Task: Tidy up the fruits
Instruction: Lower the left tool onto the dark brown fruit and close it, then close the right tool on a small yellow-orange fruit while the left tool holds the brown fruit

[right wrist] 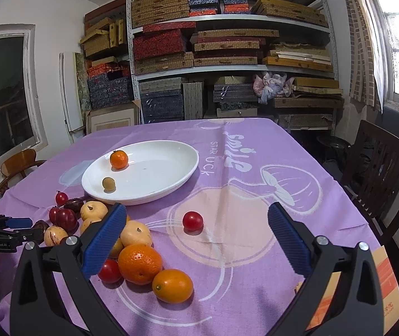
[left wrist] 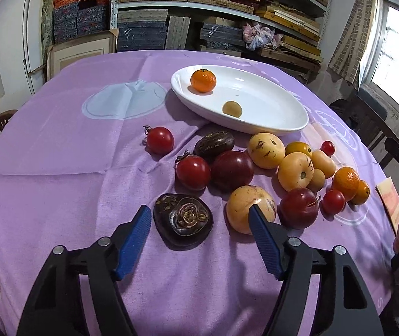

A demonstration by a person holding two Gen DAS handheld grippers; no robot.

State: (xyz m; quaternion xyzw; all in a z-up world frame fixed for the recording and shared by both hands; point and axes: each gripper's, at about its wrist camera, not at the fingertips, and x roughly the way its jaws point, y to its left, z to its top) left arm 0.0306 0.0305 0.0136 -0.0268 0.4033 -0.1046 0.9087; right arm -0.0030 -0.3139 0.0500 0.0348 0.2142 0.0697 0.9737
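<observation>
A white oval plate (left wrist: pixel 269 117) (right wrist: pixel 171 179) on the purple tablecloth holds a mandarin (left wrist: pixel 203 80) (right wrist: pixel 119 159) and a small tan fruit (left wrist: pixel 232 109) (right wrist: pixel 108 183). Several fruits lie in a pile in front of it: red tomatoes (left wrist: pixel 193 172), yellow fruits (left wrist: pixel 266 149), a dark plum (left wrist: pixel 232 170), oranges (right wrist: pixel 140 263). My left gripper (left wrist: pixel 199 218) is open, its jaws either side of a dark brown fruit (left wrist: pixel 183 219). My right gripper (right wrist: pixel 196 224) is open and empty above the cloth, near a lone cherry tomato (right wrist: pixel 193 221).
Shelves stacked with boxes (right wrist: pixel 227 56) stand behind the table. A dark wooden chair (right wrist: pixel 381 168) is at the right, another chair (right wrist: pixel 17 165) at the left. A cardboard box (right wrist: pixel 381 285) lies at the table's right edge.
</observation>
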